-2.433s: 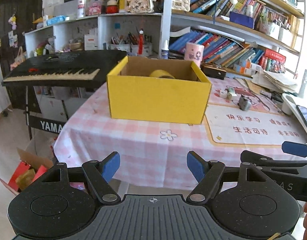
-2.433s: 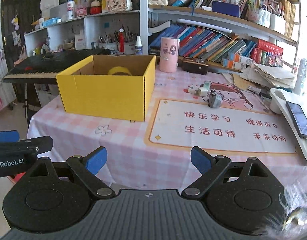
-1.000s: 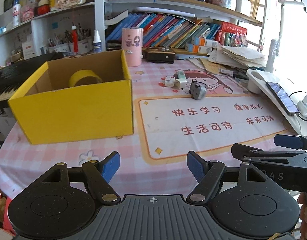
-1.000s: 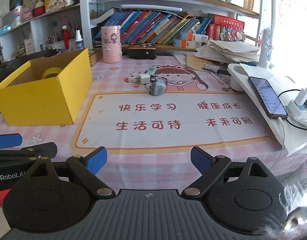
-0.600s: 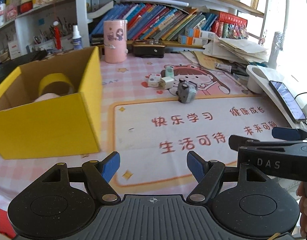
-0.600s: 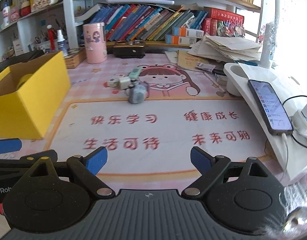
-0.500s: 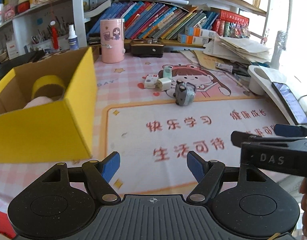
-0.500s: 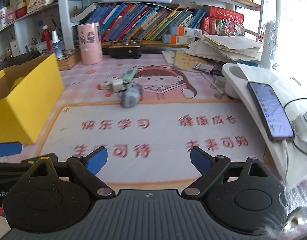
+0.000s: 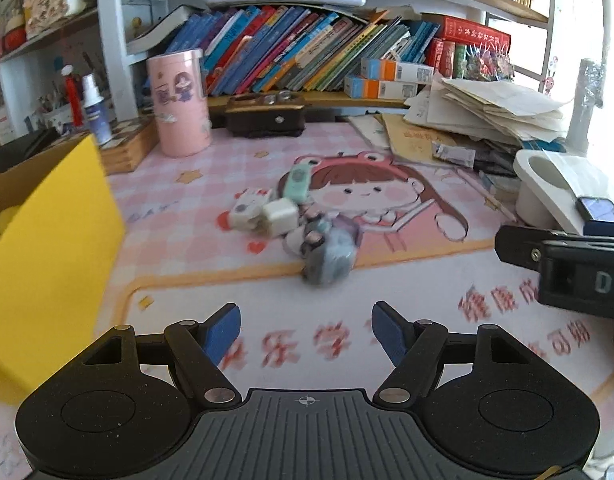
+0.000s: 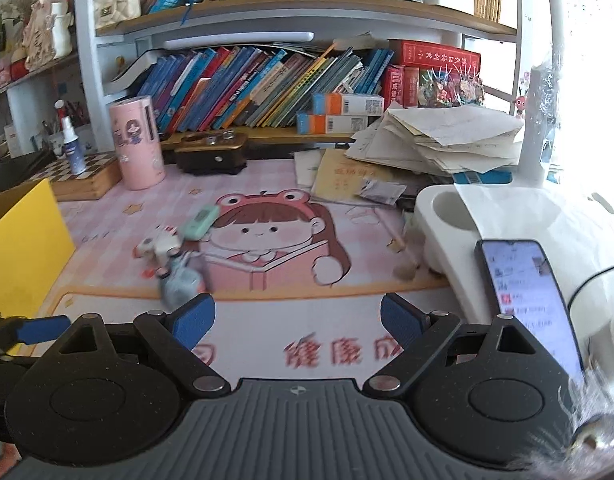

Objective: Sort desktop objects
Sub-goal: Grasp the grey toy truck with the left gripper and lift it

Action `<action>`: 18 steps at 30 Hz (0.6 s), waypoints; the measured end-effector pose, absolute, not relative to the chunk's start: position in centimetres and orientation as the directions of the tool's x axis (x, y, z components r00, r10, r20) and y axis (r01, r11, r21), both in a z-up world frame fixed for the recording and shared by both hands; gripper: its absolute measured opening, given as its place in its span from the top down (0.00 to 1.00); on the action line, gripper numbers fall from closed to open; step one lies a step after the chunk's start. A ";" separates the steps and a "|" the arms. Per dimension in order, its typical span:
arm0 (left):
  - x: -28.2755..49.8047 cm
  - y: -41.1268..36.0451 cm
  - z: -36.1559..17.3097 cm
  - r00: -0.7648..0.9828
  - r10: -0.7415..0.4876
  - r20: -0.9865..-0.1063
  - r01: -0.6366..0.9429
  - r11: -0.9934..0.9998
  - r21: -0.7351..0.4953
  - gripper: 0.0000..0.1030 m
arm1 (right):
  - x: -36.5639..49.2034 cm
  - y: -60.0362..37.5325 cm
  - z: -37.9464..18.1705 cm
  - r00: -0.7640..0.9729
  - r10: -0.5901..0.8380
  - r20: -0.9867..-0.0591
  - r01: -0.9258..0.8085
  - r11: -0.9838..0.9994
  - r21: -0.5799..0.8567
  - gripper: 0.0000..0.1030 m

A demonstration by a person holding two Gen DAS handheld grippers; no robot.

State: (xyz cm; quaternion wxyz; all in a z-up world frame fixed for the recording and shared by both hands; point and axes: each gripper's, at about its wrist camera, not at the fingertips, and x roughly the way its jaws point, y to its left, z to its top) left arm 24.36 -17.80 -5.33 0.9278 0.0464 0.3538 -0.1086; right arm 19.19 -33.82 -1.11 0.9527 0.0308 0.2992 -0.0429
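Both grippers had advanced from the desk edge past the yellow box [image 9: 47, 240] toward the cluster of small objects [image 9: 295, 220] on the cartoon mat. Left gripper [image 9: 306, 332]: empty, jaws closing slightly. Right gripper [image 10: 298, 320]: wide open, empty. A pickup appeared imminent.
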 end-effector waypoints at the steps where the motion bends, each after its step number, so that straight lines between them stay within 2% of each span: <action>1: 24.9 -18.4 -5.5 0.732 -0.168 -0.661 0.235 0.972 0.014 0.29 | 19.6 -34.3 -1.1 0.817 -0.063 -0.573 0.100 0.994 0.033 0.12; 5: 27.1 -20.3 -6.1 0.754 -0.149 -0.639 0.223 0.974 0.036 0.30 | 20.6 -35.8 -1.1 0.817 -0.063 -0.574 0.099 0.995 0.032 0.12; 7: 28.3 -21.1 -6.6 0.750 -0.140 -0.646 0.218 0.975 0.042 0.35 | 20.9 -36.3 -1.1 0.817 -0.062 -0.574 0.095 0.995 0.028 0.12; 14: 31.2 -22.4 -8.3 0.738 -0.121 -0.664 0.203 0.978 0.047 0.40 | 21.9 -37.3 -1.6 0.805 -0.046 -0.591 0.077 0.997 0.027 0.12; 18: 32.0 -22.4 -9.2 0.724 -0.106 -0.682 0.202 0.977 0.062 0.58 | 22.2 -37.4 -1.7 0.803 -0.036 -0.595 0.063 0.998 0.025 0.12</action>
